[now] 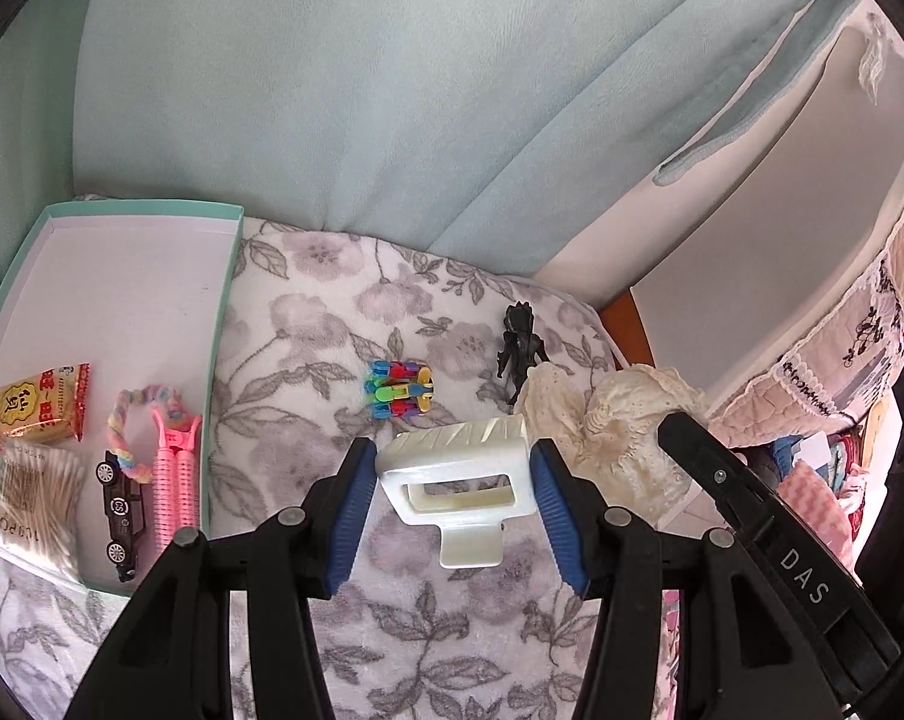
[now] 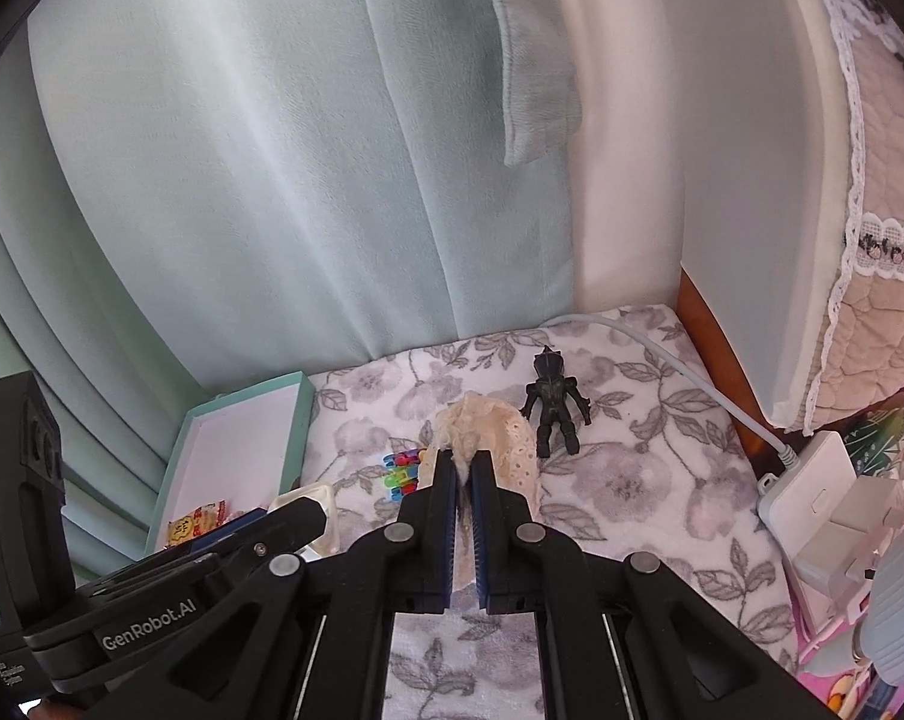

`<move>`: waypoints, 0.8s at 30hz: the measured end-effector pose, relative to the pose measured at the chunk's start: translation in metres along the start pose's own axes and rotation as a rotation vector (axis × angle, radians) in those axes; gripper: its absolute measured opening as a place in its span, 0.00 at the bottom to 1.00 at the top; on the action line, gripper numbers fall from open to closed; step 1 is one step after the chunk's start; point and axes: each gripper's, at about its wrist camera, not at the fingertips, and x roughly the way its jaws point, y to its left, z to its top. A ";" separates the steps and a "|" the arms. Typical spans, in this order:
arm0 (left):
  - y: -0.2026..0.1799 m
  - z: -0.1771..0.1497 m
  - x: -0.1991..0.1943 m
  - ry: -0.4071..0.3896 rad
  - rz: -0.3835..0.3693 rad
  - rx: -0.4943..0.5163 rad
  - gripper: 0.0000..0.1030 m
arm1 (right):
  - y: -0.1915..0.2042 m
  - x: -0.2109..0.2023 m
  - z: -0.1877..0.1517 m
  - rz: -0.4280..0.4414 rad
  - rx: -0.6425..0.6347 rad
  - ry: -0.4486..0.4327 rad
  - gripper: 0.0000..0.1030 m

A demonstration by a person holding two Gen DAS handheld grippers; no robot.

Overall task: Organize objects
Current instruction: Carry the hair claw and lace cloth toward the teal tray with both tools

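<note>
On the flowered blanket [image 1: 308, 324], both tongs were busy at once. Between the blue pads of the left gripper [image 1: 452, 483] sat a white hair claw [image 1: 452, 480], the pads pressing its two ends, so that gripper looked clamped on it. Whether the claw was lifted clear or resting on the blanket could not be told from the wrist view. The right gripper [image 2: 464, 471] had its jaws drawn almost together on a cream lace scrunchie [image 2: 500, 426], a pinch of the cloth caught between them.

At the blanket's left edge stood a shallow green box [image 1: 224, 300], which already held a snack packet [image 1: 41, 402], a pack of cotton swabs [image 1: 32, 492], a black toy car [image 1: 120, 510], a pink hair roller [image 1: 176, 480] and a pastel twisted loop [image 1: 129, 420]. Loose on the blanket lay a bundle of coloured clips [image 1: 398, 390] and a black figure [image 2: 554, 414], the figure just beside the scrunchie.

By my judgement the step in hand was the pick-up: two items gripped, neither yet in the box. The next move called for carrying the claw leftward over the box wall and releasing it on the bare floor beyond the other things. The scrunchie would need a careful lift, being soft and held by only a small fold.
</note>
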 end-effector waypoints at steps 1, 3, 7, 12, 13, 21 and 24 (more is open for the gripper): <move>0.003 0.001 -0.003 -0.005 -0.001 -0.004 0.53 | 0.004 0.000 0.001 0.002 -0.005 0.000 0.05; 0.009 0.006 -0.008 -0.015 0.000 -0.011 0.53 | 0.013 0.000 0.003 0.003 -0.019 -0.001 0.05; 0.029 0.014 -0.020 -0.041 0.013 -0.033 0.53 | 0.036 0.003 0.008 0.014 -0.042 -0.001 0.05; 0.065 0.022 -0.036 -0.074 0.046 -0.082 0.53 | 0.069 0.017 0.006 0.040 -0.085 0.009 0.05; 0.074 0.023 -0.040 -0.080 0.050 -0.096 0.53 | 0.077 0.020 0.005 0.047 -0.095 0.011 0.05; 0.145 0.027 -0.068 -0.127 0.114 -0.195 0.53 | 0.145 0.047 0.000 0.108 -0.181 0.043 0.05; 0.169 0.028 -0.078 -0.142 0.137 -0.226 0.53 | 0.167 0.057 -0.003 0.125 -0.205 0.056 0.05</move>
